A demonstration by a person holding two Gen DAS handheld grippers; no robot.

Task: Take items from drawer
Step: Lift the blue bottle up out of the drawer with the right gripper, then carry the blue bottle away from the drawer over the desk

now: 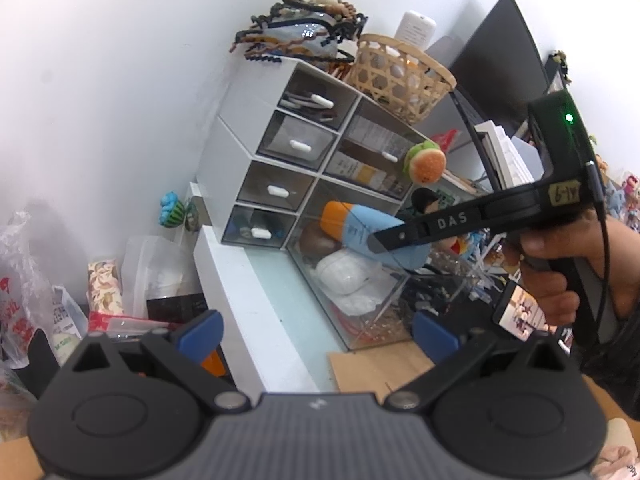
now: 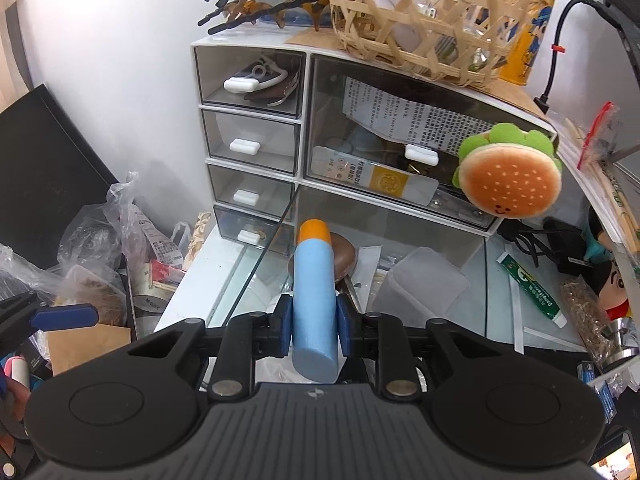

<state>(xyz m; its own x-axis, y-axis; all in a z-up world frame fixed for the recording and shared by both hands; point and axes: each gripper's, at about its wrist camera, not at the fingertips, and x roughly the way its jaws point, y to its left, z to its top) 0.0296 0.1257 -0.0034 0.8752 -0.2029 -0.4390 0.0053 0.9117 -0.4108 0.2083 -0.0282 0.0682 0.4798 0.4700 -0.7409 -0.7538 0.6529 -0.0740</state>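
A white organiser with clear drawers stands on a white shelf. Its lower right clear drawer is pulled out. My right gripper is shut on a light blue tube with an orange cap, held over that drawer with the cap pointing at the organiser. In the left wrist view the tube shows above the open drawer, with the right gripper on it and a hand on its handle. My left gripper is open and holds nothing, in front of the shelf. A brown round item and a white pouch lie in the drawer.
A bamboo basket and hair clips sit on the organiser. A burger plush hangs beside the upper right drawer. Plastic bags and boxes crowd the left. A green tube, cables and toys lie to the right.
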